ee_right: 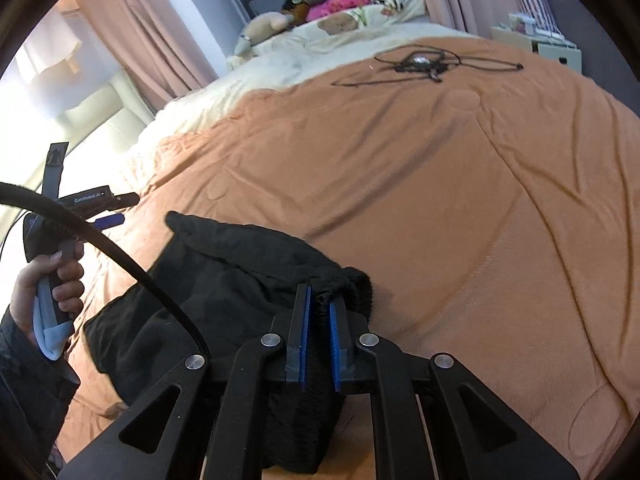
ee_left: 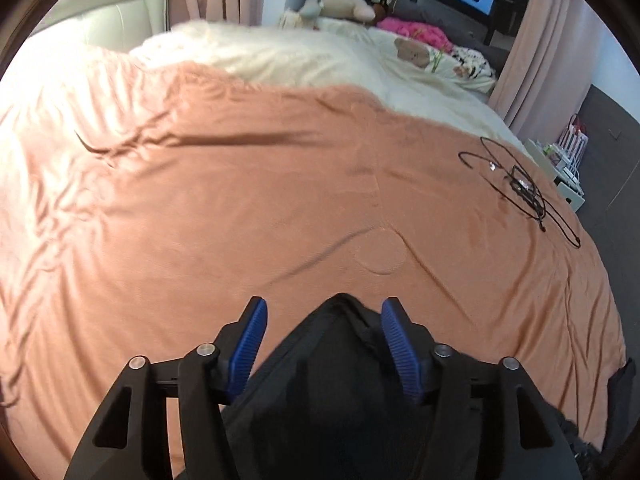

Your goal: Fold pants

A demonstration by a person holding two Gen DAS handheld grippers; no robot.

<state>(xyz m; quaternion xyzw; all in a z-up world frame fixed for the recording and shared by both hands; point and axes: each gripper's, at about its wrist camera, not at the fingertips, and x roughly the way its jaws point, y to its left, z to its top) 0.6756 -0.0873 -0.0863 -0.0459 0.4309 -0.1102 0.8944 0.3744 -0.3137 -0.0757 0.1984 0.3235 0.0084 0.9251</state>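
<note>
Orange bedspread, pants near edge

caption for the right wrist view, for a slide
Right gripper pinches a bunched edge of the black pants on the orange bedspread.

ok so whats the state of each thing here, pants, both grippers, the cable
pants: bunched on the bedspread, unfolded
left gripper: open, pants between its pads, untouched
right gripper: shut on pants
cable: loosely coiled, lying apart from the pants
bedspread: spread out, wrinkled
</note>
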